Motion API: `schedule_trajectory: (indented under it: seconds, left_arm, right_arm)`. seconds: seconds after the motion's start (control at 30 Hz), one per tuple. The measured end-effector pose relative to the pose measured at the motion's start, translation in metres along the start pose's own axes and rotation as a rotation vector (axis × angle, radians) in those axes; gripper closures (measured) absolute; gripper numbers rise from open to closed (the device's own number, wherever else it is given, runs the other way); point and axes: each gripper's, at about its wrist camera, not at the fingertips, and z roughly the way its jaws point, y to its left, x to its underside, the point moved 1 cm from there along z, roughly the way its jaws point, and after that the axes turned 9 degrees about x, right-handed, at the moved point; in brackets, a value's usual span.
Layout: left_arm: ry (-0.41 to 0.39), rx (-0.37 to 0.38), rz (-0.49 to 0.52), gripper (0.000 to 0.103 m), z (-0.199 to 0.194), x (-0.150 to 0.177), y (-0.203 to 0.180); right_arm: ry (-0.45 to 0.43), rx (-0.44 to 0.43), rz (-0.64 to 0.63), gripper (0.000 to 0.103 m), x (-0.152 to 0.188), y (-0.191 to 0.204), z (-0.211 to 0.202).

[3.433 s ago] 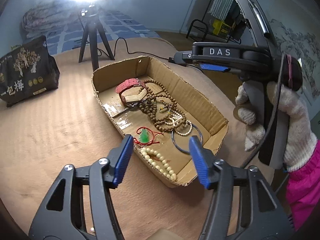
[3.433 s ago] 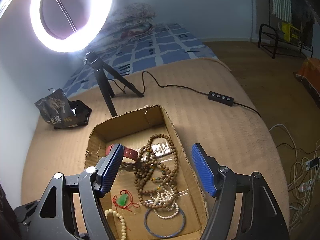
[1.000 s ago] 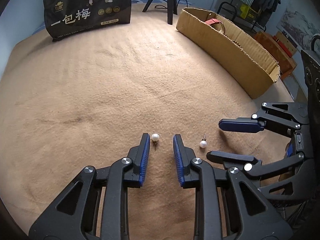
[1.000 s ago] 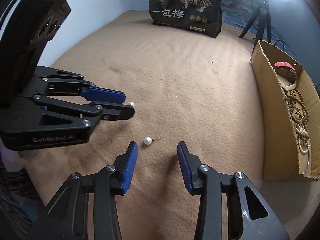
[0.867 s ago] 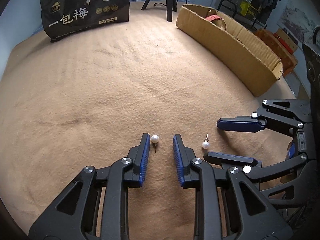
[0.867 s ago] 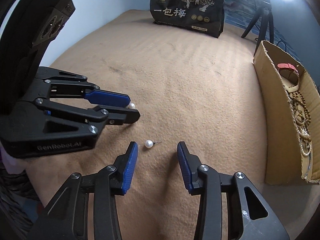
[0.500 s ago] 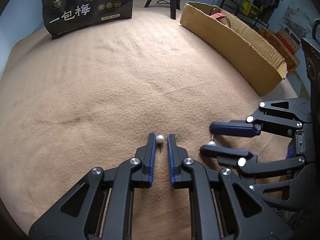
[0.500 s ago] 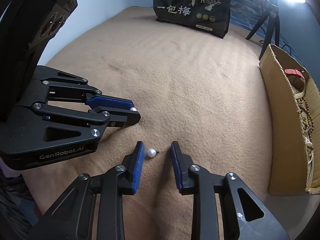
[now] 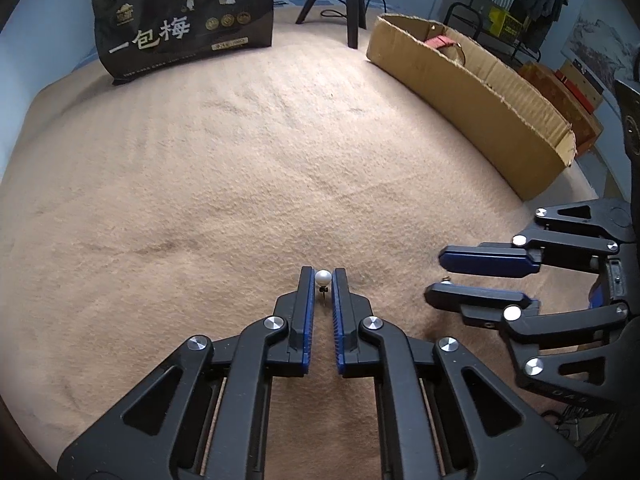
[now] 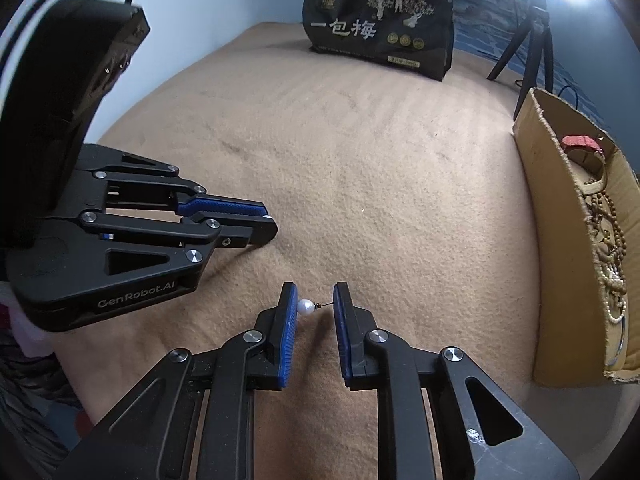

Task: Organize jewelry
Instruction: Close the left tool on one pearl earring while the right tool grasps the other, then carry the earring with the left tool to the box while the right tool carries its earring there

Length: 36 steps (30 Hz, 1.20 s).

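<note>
Behind, a "一包梅" bag (image 9: 184,20); each claw, left (image 9: 322,280) and right (image 10: 315,298), pinches a pearl earring (image 9: 323,279).

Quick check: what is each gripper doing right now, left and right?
Left gripper: shut on a white pearl stud earring.
Right gripper: nearly closed around a second white pearl stud; firm grip unclear.

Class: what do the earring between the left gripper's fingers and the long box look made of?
Earring: glossy white bead, probably pearl or imitation, on a thin dark metal-looking post. Box: matte brown corrugated cardboard, judging by its ragged torn rim.
</note>
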Motion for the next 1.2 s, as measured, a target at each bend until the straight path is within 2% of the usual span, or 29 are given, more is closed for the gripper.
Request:
schedule_trajectory:
  seconds: [0.4, 0.77, 0.97, 1.2]
  left_arm:
    - [-0.112, 0.009, -0.010, 0.096, -0.037, -0.024, -0.008]
    - [-0.240, 0.077, 0.007, 0.096, -0.070, -0.069, -0.043]
    - [-0.281, 0.121, 0.022, 0.096, -0.074, -0.090, -0.068]
    - [-0.301, 0.158, 0.040, 0.097, -0.062, -0.116, -0.096]
  right_arm:
    - [-0.098, 0.032, 0.062, 0.087, -0.010, -0.028, -0.038]
    - [-0.201, 0.105, 0.142, 0.087, -0.018, -0.075, -0.085]
    - [-0.224, 0.168, 0.208, 0.087, -0.012, -0.113, -0.103]
    - [-0.228, 0.229, 0.274, 0.086, -0.005, -0.157, -0.113]
